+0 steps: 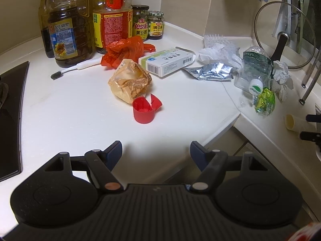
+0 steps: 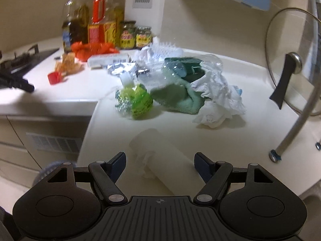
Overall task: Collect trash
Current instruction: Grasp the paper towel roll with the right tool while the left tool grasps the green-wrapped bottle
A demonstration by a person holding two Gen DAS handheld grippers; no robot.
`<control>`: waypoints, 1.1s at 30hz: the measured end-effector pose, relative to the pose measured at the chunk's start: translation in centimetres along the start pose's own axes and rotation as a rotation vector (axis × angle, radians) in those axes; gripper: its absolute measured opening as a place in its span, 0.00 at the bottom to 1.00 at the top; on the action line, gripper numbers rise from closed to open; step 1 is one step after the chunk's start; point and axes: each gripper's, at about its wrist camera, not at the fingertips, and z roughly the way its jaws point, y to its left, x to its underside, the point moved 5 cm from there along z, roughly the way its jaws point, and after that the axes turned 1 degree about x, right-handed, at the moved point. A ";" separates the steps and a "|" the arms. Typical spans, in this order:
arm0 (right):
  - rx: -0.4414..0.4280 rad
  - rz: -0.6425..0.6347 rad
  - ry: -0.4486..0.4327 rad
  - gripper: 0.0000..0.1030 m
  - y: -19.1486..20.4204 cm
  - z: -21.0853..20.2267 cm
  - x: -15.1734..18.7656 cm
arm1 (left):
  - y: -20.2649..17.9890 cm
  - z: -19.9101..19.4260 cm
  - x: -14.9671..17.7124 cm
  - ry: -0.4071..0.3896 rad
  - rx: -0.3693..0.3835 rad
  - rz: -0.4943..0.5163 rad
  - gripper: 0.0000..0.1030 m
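Observation:
Trash lies on the white counter (image 1: 70, 116): a red cap (image 1: 144, 109), a tan crumpled wrapper (image 1: 130, 80), a red plastic bag (image 1: 124, 51), a medicine box (image 1: 167, 61), a foil pouch (image 1: 210, 71), a crushed clear bottle (image 1: 254, 70), a green wrapper (image 1: 264, 102) and white tissues (image 1: 281, 76). My left gripper (image 1: 156, 153) is open and empty over the counter's front edge. My right gripper (image 2: 160, 165) is open around a pale paper cup (image 2: 164, 156) lying on its side with tissue in it. The green wrapper (image 2: 135, 101) and a tissue wad (image 2: 218, 100) lie beyond it.
Oil bottles (image 1: 66, 28) and sauce jars (image 1: 140, 23) stand at the back. A brush (image 1: 72, 68) lies near them. A stove (image 1: 10, 108) is at the left. A glass lid (image 1: 282, 38) leans on a rack at the right. A green cloth (image 2: 180, 98) lies by the bottle.

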 end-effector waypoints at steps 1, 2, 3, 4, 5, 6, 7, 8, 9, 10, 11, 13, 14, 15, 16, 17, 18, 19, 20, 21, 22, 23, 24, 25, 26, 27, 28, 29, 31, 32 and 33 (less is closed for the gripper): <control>0.020 -0.007 0.008 0.73 -0.2 0.5 0.1 | -0.1 0.0 0.0 -0.001 0.003 0.001 0.70; 0.031 -0.004 0.018 0.73 -0.5 0.9 0.2 | -0.2 -0.1 0.0 -0.003 0.007 0.002 0.70; 0.030 0.010 0.030 0.73 -0.9 1.3 0.3 | -0.2 -0.1 0.0 -0.004 0.010 0.002 0.70; 0.026 0.032 0.035 0.72 -1.2 1.6 0.4 | -0.3 -0.2 0.0 -0.006 0.012 0.003 0.70; 0.020 0.053 0.034 0.71 -1.5 1.8 0.4 | -0.3 -0.2 0.0 -0.006 0.012 0.004 0.70; 0.024 0.074 0.037 0.68 -1.8 2.0 0.4 | -0.3 -0.2 0.0 -0.005 0.011 0.004 0.70; 0.025 0.088 0.044 0.59 -2.0 2.2 0.4 | -0.4 -0.2 0.0 -0.004 0.012 0.004 0.70; 0.017 0.112 0.039 0.53 -2.2 2.2 0.3 | -0.4 -0.2 0.0 -0.004 0.013 0.005 0.70; 0.019 0.134 0.043 0.52 -2.4 2.2 0.2 | -0.4 -0.2 -0.1 -0.005 0.014 0.005 0.70; 0.025 0.143 0.045 0.51 -2.4 2.2 0.1 | -0.4 -0.2 -0.1 -0.006 0.015 0.006 0.70; 0.031 0.144 0.046 0.51 -2.4 2.2 0.0 | -0.4 -0.1 -0.2 -0.006 0.017 0.007 0.70; 0.042 0.167 0.052 0.49 -2.4 2.3 -0.1 | -0.6 -0.1 -0.4 -0.009 0.024 0.012 0.70; 0.046 0.183 0.057 0.48 -2.5 2.3 -0.2 | -0.8 -0.1 -0.5 -0.011 0.029 0.017 0.70; 0.051 0.199 0.059 0.48 -2.6 2.3 -0.3 | -1.0 -0.1 -0.6 -0.014 0.035 0.024 0.70; 0.060 0.212 0.061 0.47 -2.6 2.4 -0.4 | -1.3 -0.1 -0.8 -0.016 0.041 0.032 0.70; 0.072 0.224 0.062 0.46 -2.7 2.4 -0.4 | -1.6 0.0 -0.9 -0.018 0.049 0.040 0.70; 0.087 0.238 0.063 0.46 -2.7 2.4 -0.4 | -1.9 0.1 -1.1 -0.020 0.056 0.049 0.69; 0.100 0.254 0.064 0.46 -2.8 2.4 -0.4 | -2.2 0.3 -1.2 -0.022 0.064 0.058 0.69; 0.111 0.273 0.061 0.46 -2.9 2.4 -0.4 | -2.6 0.5 -1.4 -0.024 0.072 0.068 0.69; 0.121 0.294 0.057 0.46 -3.0 2.3 -0.4 | -2.9 0.7 -1.6 -0.026 0.081 0.077 0.69; 0.130 0.318 0.055 0.45 -3.1 2.2 -0.4 | -3.3 0.9 -1.7 -0.027 0.091 0.086 0.69; 0.138 0.338 0.053 0.45 -3.2 2.0 -0.4 | -3.8 1.2 -1.9 -0.027 0.103 0.095 0.69; 0.146 0.356 0.049 0.45 -3.2 1.9 -0.4 | -4.3 1.5 -2.1 -0.026 0.116 0.104 0.69; 0.151 0.370 0.046 0.45 -3.2 1.7 -0.5 | -4.9 1.8 -2.2 -0.026 0.132 0.116 0.69; 0.154 0.385 0.043 0.45 -3.2 1.5 -0.5 | -5.5 2.1 -2.3 -0.026 0.148 0.128 0.67; 0.158 0.402 0.040 0.45 -3.2 1.3 -0.5 | -6.3 2.5 -2.4 -0.027 0.165 0.142 0.65; 0.164 0.415 0.039 0.45 -3.2 1.1 -0.5 | -7.2 2.8 -2.5 -0.026 0.183 0.156 0.64; 0.168 0.424 0.036 0.45 -3.2 1.0 -0.4 | -8.1 3.2 -2.5 -0.024 0.205 0.170 0.62; 0.171 0.443 0.031 0.45 -3.3 0.6 -0.3 | -10.3 3.6 -2.7 -0.035 0.254 0.204 0.59; 0.177 0.452 0.029 0.45 -3.3 0.4 -0.3 | -11.5 3.8 -2.8 -0.042 0.276 0.226 0.57; 0.185 0.463 0.028 0.45 -3.4 0.2 -0.1 | -12.7 4.0 -2.9 -0.050 0.297 0.249 0.54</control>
